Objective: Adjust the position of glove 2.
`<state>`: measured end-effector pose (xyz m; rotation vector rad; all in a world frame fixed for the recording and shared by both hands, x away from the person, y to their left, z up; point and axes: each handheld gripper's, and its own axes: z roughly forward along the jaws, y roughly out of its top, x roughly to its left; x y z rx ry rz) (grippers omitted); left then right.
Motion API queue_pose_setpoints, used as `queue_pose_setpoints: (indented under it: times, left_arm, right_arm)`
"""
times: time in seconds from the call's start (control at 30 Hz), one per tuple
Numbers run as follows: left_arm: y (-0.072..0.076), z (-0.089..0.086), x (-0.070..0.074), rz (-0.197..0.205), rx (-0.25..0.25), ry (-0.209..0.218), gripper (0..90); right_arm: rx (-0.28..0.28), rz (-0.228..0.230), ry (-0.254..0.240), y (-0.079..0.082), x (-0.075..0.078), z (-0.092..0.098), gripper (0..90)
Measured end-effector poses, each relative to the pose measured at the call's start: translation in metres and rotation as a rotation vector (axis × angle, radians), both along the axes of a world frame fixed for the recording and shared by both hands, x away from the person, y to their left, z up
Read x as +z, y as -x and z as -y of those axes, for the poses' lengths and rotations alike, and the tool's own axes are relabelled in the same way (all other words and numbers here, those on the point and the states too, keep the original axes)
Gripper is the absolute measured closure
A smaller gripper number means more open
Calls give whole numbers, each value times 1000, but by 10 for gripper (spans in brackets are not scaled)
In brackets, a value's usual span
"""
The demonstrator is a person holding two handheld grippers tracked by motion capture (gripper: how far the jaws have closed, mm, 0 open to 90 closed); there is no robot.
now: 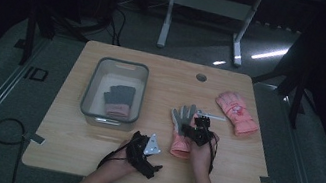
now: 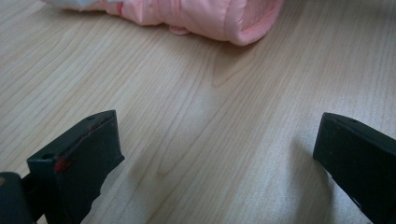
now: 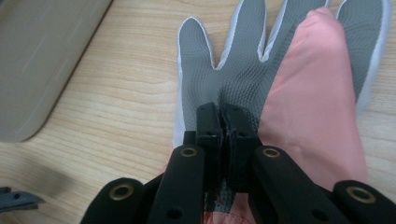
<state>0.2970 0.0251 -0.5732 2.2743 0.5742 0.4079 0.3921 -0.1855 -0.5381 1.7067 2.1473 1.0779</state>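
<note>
A glove (image 1: 182, 120) with a grey palm and pink cuff lies palm up at the table's middle. My right gripper (image 1: 201, 127) sits low over its palm. In the right gripper view the jaws of the right gripper (image 3: 223, 116) are pressed together with a fold of the glove's (image 3: 233, 70) grey fabric pinched between them. My left gripper (image 1: 151, 160) rests near the front edge, just left of the glove's cuff. In the left gripper view the left gripper (image 2: 215, 158) stands wide open over bare wood, and the pink cuff (image 2: 210, 16) lies ahead of it.
A grey bin (image 1: 91, 84) stands at the left of the table with a grey-and-pink glove (image 1: 119, 100) inside; its wall (image 3: 42, 60) is close to the right gripper. An all-pink glove (image 1: 237, 114) lies at the right. A cable hole (image 1: 201, 77) is at the back.
</note>
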Motion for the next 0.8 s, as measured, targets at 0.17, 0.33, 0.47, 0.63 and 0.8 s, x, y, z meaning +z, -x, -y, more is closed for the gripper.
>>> queue_pose_setpoints:
  times: [0.17,0.33,0.47,0.63,0.8]
  left_arm:
    - [-2,-2,0,-12,13,18,5]
    - [-3,-4,0,-11,14,23,5]
    - [-5,-5,0,-27,12,25,5]
    - [-5,-5,0,-27,17,31,5]
    - [-4,-4,-1,-21,18,16,5]
  right_arm:
    - [-8,24,-18,2,5,1,797]
    - [22,90,-79,7,26,13,737]
    - [69,193,-38,7,47,32,689]
    - [93,261,55,2,56,70,621]
    - [83,284,153,-10,61,117,569]
